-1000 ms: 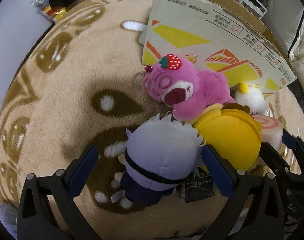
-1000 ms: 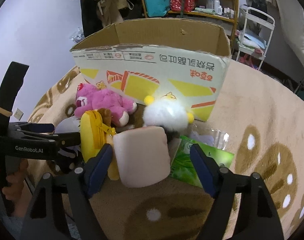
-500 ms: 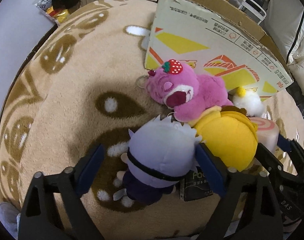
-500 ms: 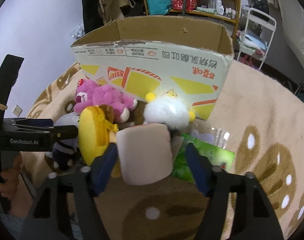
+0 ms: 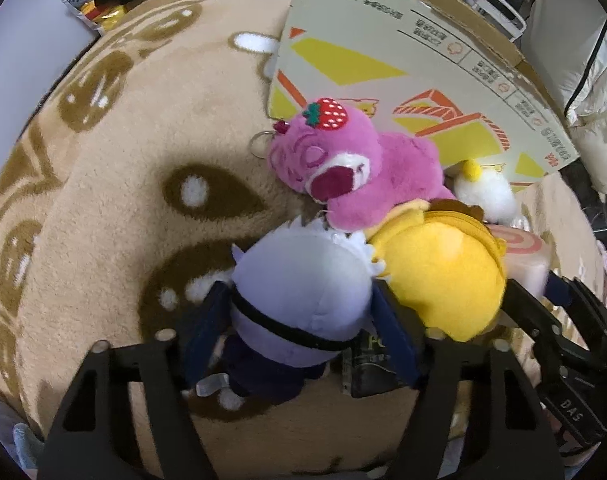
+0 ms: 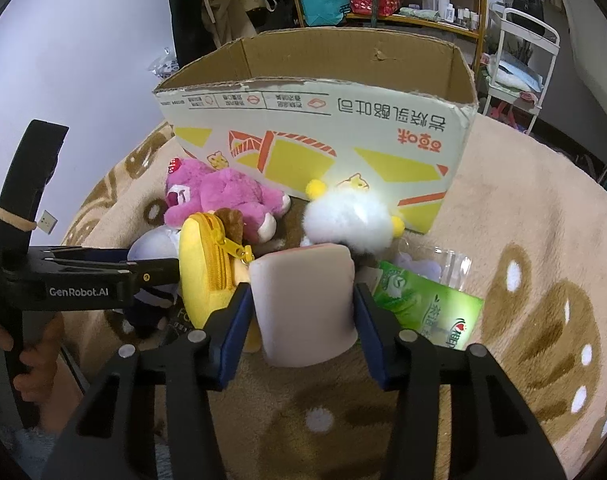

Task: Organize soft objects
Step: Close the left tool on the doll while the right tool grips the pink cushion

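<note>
A pile of soft toys lies on the tan rug in front of a cardboard box (image 6: pixel 315 120). My left gripper (image 5: pixel 299 324) is shut on a white-haired doll with a black blindfold (image 5: pixel 303 292). My right gripper (image 6: pixel 301 316) is shut on a pink roll-cake plush (image 6: pixel 303 300), which also shows in the left wrist view (image 5: pixel 519 252). Between them sits a yellow zip pouch plush (image 5: pixel 443 280). A pink strawberry bear (image 5: pixel 355 172) lies behind, against the box. A white fluffy chick (image 6: pixel 349 218) sits behind the roll cake.
The box (image 5: pixel 423 68) stands open-topped just behind the toys. A green packet (image 6: pixel 427 308) and a clear plastic bag (image 6: pixel 443 260) lie right of the roll cake. A dark packet (image 5: pixel 371 364) lies under the doll. Shelves and a trolley (image 6: pixel 519 52) stand beyond the rug.
Both grippers have closed from wide open: the left onto the white-haired doll, the right onto the pink roll-cake plush. The toys themselves have barely shifted.
</note>
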`<control>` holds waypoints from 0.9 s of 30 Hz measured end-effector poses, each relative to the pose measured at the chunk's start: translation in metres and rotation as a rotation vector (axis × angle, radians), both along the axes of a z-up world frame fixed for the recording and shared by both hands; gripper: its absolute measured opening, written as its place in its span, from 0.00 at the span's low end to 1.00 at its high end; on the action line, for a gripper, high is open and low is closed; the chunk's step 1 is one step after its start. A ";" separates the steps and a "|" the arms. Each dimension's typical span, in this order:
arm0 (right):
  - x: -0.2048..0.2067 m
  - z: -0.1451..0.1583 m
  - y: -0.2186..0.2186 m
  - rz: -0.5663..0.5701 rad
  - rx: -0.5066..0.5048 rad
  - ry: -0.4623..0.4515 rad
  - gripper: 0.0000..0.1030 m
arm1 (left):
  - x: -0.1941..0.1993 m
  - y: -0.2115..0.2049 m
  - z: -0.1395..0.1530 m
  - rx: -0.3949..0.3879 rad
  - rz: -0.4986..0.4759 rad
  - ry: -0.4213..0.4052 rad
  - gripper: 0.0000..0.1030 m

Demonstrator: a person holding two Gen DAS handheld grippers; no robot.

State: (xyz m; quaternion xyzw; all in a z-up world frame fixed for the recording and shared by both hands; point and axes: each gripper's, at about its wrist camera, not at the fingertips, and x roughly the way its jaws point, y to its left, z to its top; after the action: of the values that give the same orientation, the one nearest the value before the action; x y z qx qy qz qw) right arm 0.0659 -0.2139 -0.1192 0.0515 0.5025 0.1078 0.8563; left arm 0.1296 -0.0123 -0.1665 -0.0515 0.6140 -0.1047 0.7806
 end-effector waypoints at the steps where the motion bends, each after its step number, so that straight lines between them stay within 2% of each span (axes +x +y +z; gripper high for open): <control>1: 0.000 0.000 0.000 -0.005 0.005 -0.001 0.52 | -0.001 0.000 0.001 0.000 0.000 -0.003 0.65; 7: -0.002 0.003 -0.002 -0.017 0.019 -0.001 0.52 | -0.005 -0.003 0.006 0.015 -0.002 -0.020 0.63; 12: -0.008 0.002 0.005 -0.011 -0.032 -0.018 0.51 | -0.012 -0.008 0.015 0.041 -0.002 -0.047 0.63; 17: -0.011 0.006 0.006 -0.008 -0.041 -0.029 0.41 | -0.019 -0.009 0.025 0.088 0.020 -0.080 0.63; 22: -0.016 0.008 0.008 -0.003 -0.058 -0.032 0.39 | -0.025 -0.002 0.037 0.063 0.043 -0.119 0.63; 27: -0.022 0.016 0.010 -0.002 -0.072 -0.063 0.39 | -0.037 -0.001 0.052 0.076 0.054 -0.174 0.63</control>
State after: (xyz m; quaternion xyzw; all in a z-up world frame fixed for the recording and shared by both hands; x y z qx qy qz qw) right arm 0.0442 -0.2042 -0.1029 0.0178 0.4787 0.0901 0.8732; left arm 0.0930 -0.0128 -0.1145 -0.0289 0.5457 -0.0645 0.8350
